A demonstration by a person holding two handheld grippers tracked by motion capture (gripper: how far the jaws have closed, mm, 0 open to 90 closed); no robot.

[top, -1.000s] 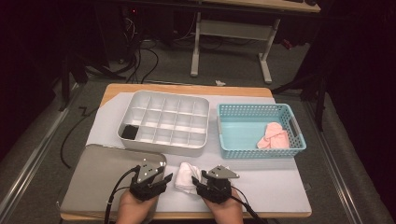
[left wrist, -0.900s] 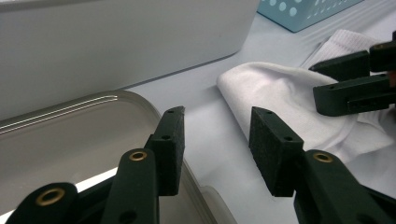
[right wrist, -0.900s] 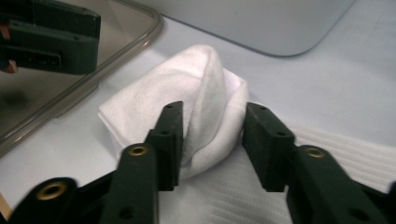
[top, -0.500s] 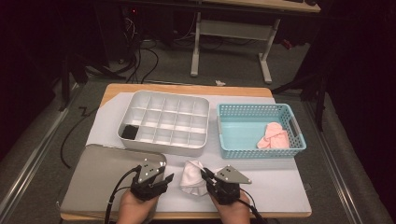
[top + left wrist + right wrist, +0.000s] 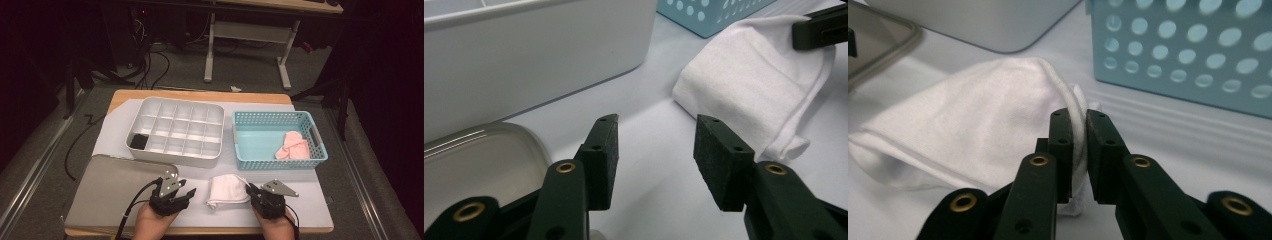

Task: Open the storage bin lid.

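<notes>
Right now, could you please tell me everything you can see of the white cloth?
The white cloth looks like soft, folded fabric, bunched and rounded, lying on the pale mat before the blue basket. The right gripper pinches its edge between closed jaws. The left gripper stands open beside it, not touching.

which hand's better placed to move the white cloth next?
Right. The right gripper is already clamped on the edge of the cloth. The left gripper is open on bare table beside it, holding nothing.
</notes>
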